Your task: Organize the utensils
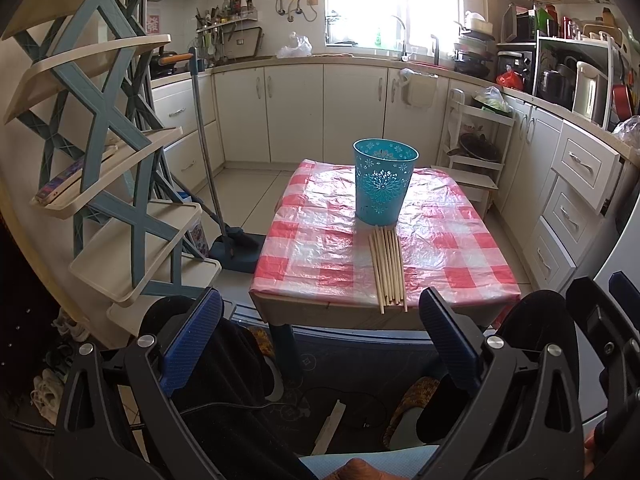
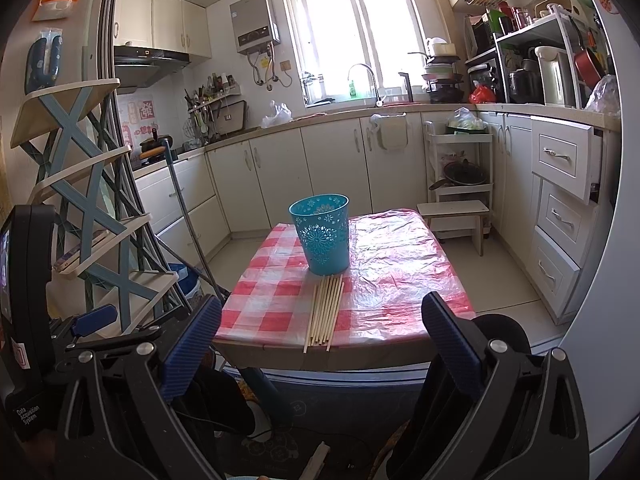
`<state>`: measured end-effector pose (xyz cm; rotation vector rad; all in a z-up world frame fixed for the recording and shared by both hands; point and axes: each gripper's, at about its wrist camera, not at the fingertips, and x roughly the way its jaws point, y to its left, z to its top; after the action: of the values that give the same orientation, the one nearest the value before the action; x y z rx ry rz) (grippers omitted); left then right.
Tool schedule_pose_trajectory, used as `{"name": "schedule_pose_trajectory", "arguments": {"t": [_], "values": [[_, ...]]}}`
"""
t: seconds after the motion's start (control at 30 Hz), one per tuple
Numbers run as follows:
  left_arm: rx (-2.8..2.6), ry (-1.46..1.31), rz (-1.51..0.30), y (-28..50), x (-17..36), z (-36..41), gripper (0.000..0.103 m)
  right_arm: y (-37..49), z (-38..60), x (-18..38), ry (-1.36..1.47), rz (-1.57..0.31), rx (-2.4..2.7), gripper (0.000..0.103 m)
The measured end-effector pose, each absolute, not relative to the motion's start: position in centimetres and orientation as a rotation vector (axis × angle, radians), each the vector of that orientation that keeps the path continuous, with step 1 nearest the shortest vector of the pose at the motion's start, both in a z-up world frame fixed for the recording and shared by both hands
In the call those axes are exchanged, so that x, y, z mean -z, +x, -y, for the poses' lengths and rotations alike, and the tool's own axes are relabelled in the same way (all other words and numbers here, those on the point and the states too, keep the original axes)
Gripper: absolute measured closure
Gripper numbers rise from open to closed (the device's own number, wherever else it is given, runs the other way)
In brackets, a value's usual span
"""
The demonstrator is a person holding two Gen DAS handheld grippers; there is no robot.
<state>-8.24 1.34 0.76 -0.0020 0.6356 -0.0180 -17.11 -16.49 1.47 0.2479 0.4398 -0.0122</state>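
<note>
A small kitchen with white cabinets [image 2: 332,168] runs along the far walls, under a bright window [image 2: 352,32]. At the left side stands a blue and cream shelf rack [image 1: 108,140], and a broom [image 1: 208,152] leans near it.

In the middle of the floor is a low table [image 1: 320,240] covered with a red and white checked plastic cloth. On the table, toward the far half, stands upright a turquoise basket [image 1: 383,181] with cut-out flower patterns. Just in front of the basket lies a bundle of wooden chopsticks [image 1: 387,268], side by side, and their near ends reach the near edge of the table.

The left hand-held gripper [image 1: 320,344] is held before the near edge of the table, its blue pads wide apart with nothing between them. The right hand-held gripper [image 2: 320,344] is also wide apart and holds nothing, and it is well apart from the chopsticks.
</note>
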Motion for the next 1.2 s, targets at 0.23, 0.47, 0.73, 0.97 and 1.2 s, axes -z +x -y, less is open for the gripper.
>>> {"name": "schedule_pose_trajectory", "arguments": {"t": [0.23, 0.47, 0.73, 0.97, 1.2], "values": [[0.017, 0.001, -0.639, -8.3, -0.4, -1.7, 0.008, -17.0, 16.3, -1.0, 0.248, -0.446, 0.014, 0.007], [0.017, 0.005, -0.643, -8.2, -0.1, -1.6, 0.008, -16.9, 16.1, -0.8, 0.251, -0.455, 0.015, 0.007], [0.013, 0.014, -0.644, -7.7, 0.2, -1.4, 0.008, -16.8, 16.3, -0.6, 0.246, -0.454, 0.021, 0.007], [0.008, 0.018, -0.671, -4.2, 1.2, -0.9, 0.008, -13.3, 17.6, 0.6, 0.232, -0.490, 0.061, 0.007], [-0.021, 0.013, -0.738, 1.6, 3.4, -0.8, 0.008, -5.9, 18.3, 4.0, 0.216, -0.600, 0.054, 0.007]]}}
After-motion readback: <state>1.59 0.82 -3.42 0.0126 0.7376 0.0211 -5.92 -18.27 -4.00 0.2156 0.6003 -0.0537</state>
